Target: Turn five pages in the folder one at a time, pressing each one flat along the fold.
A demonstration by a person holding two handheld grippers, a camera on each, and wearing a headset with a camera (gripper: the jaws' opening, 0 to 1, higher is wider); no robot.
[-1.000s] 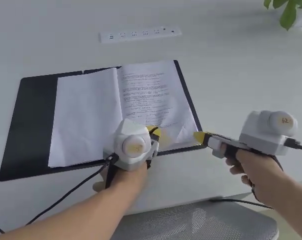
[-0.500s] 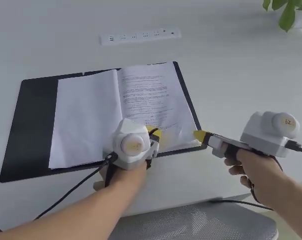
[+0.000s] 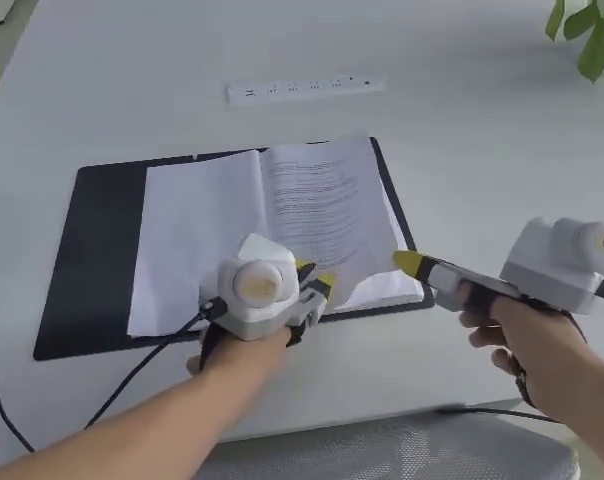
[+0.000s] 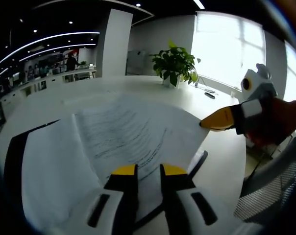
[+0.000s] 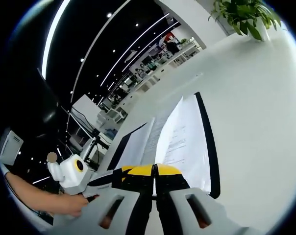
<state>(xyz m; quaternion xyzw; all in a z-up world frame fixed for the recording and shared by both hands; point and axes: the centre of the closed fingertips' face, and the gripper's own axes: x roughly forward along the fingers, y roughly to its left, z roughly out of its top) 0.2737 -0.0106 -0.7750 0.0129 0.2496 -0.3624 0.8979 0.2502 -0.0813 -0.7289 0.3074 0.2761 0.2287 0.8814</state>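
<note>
Folder (image 3: 92, 250) lies open and flat mid-tabletop (image 3: 482, 150), with its black cover showing wide on the left side. Blank white page (image 3: 197, 245) is on the folder's left half. Printed page (image 3: 327, 210) is on the right half: dense lines of text, too small to read. White power strip (image 3: 304, 88) sits beyond the folder's far edge, and its markings are unreadable too.

Left tool (image 3: 314, 277) is at the near edge of the folder, by the fold. Its yellow tips are slightly parted with nothing between them, and paper is visible through the gap in the left gripper view. Left hand (image 3: 244, 352) is under it.

Right tool (image 3: 407, 263) has its jaws pressed together, tip right at the outer edge of the printed page. Can't tell if it touches the paper or nips it. Right hand (image 3: 522, 340) holds it off the folder's right side.

Plant (image 3: 587, 35) is at the far right corner, well apart from the folder.

Tabletop is plain matte white. Grey mesh chair (image 3: 382, 450) is at the near edge. The gripper views show an open-plan office with a dark ceiling, light strips and spots, a white column (image 4: 113, 44), a bright window (image 4: 231, 49), and desks further back.
</note>
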